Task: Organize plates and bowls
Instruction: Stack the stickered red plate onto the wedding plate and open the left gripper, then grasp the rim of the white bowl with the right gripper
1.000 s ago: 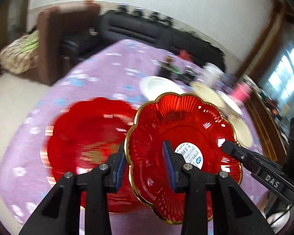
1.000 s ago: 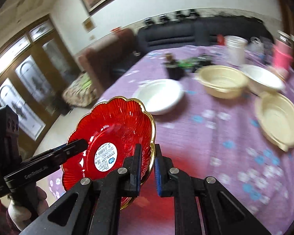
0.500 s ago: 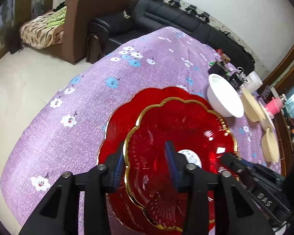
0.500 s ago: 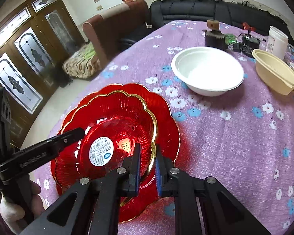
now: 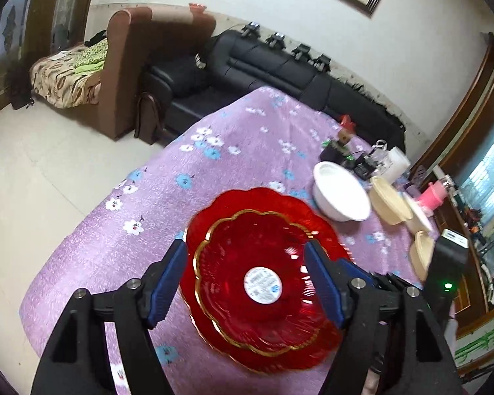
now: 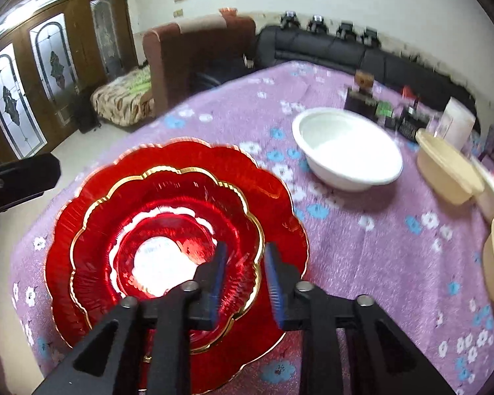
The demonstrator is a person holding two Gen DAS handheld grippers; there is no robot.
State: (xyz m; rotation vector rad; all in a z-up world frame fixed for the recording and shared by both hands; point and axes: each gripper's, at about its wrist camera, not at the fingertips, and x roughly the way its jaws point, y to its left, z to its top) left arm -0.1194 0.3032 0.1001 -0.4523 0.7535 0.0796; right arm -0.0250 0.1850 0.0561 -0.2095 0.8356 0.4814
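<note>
A small red scalloped plate with a gold rim point(image 5: 247, 273) point(image 6: 168, 230) lies nested inside a larger red scalloped plate point(image 5: 214, 210) point(image 6: 273, 204) on the purple flowered tablecloth. My left gripper point(image 5: 247, 283) is open wide and empty, its blue pads either side of the small plate and above it. My right gripper point(image 6: 243, 279) is open a little and empty, above the right rim of the stack. A white bowl point(image 5: 341, 194) point(image 6: 345, 148) sits beyond the plates. Cream bowls point(image 5: 388, 204) point(image 6: 444, 171) stand further right.
A white cup point(image 6: 457, 121), dark small items point(image 6: 362, 95) and a pink container point(image 5: 431, 194) stand at the table's far side. A black sofa point(image 5: 280, 69) and a brown armchair point(image 5: 128, 65) stand beyond the table. The table edge point(image 5: 92, 217) drops off left.
Both grippers have let go of the small red plate, which now rests in the larger one. The left jaws opened wide, the right opened a little, and both drew back and up.
</note>
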